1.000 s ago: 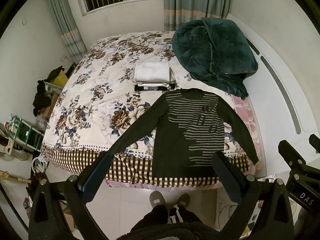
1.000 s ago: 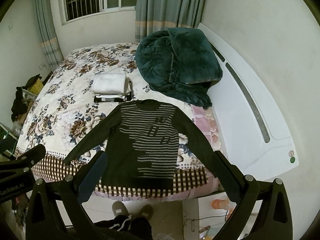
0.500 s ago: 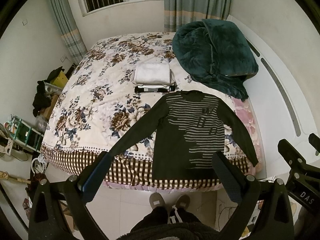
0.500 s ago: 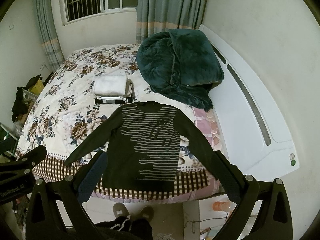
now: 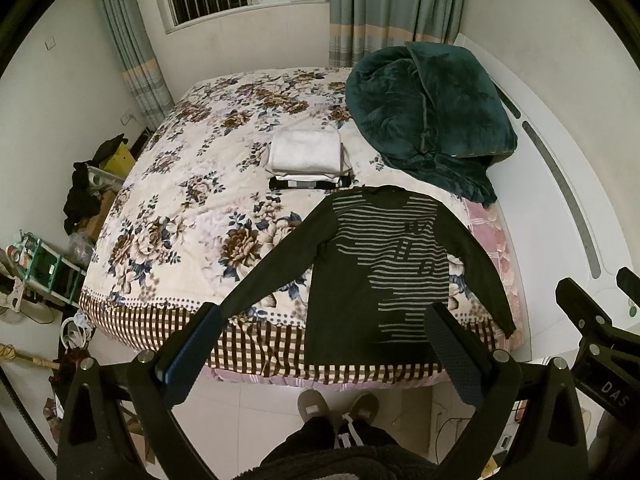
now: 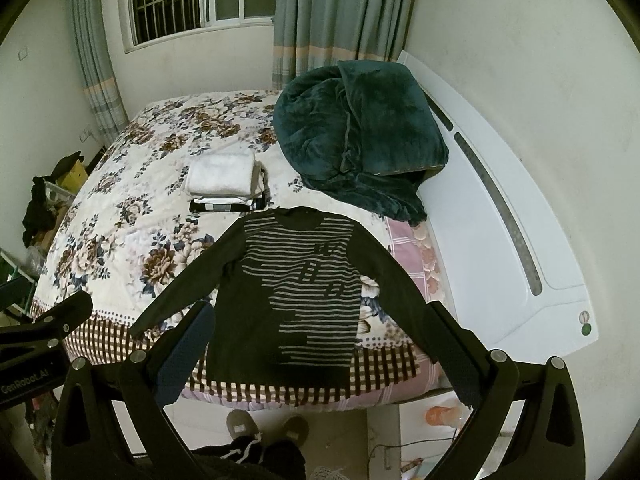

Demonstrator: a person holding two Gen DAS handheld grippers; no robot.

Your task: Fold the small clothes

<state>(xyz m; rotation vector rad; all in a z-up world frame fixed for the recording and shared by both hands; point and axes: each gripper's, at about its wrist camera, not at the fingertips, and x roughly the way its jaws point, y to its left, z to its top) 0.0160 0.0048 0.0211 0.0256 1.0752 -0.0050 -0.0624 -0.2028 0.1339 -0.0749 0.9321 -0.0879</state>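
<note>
A dark long-sleeved sweater with grey stripes [image 5: 372,276] lies flat, front up, sleeves spread, at the near edge of the bed; it also shows in the right wrist view [image 6: 296,292]. Its hem hangs over the checked bed edge. My left gripper [image 5: 324,316] is open and empty, held high above and in front of the hem. My right gripper [image 6: 320,312] is open and empty, likewise above the hem. A stack of folded clothes [image 5: 306,156], white on top, lies just beyond the collar, also in the right wrist view [image 6: 224,180].
A floral bedspread [image 5: 192,184] covers the bed. A crumpled teal blanket [image 5: 428,116] lies at the back right by the white headboard [image 6: 504,216]. Clutter and a shelf [image 5: 44,264] stand on the floor at left. The person's slippers [image 5: 336,404] are at the bed's foot.
Both grippers have risen or drawn back slightly, so the sweater and bed sit a little lower in view. Nothing on the bed has moved.
</note>
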